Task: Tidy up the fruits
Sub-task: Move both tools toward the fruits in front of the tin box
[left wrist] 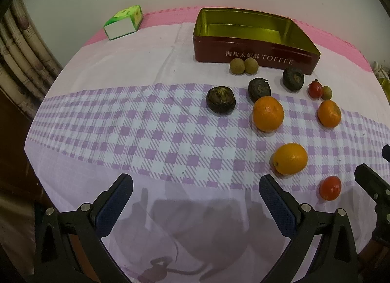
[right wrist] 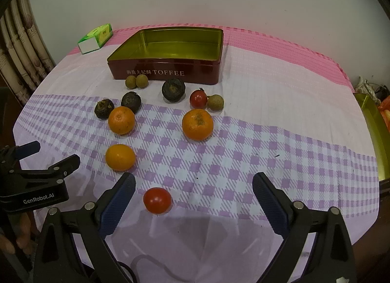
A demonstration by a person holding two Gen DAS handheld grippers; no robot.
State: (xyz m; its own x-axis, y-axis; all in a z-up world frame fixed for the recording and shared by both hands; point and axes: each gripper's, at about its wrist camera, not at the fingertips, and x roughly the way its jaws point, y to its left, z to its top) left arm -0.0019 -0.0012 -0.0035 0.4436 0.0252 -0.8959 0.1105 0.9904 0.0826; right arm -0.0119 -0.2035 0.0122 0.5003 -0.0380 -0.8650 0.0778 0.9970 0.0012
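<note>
Overhead, both grippers hover above the checked cloth point(right wrist: 268, 141) on the surface, each with its jaws spread wide and holding nothing. The left gripper point(left wrist: 195, 200) hangs over bare cloth, well apart from the fruit. The right gripper point(right wrist: 193, 197) has a red tomato point(right wrist: 157, 200) lying between its fingers, nearer the left one. Beyond lie three oranges, the nearest point(right wrist: 120, 156) just past that finger, three dark wrinkled fruits, small brown round ones and a second tomato point(right wrist: 198, 98), all in front of the open toffee tin point(right wrist: 170, 73), which holds nothing.
</note>
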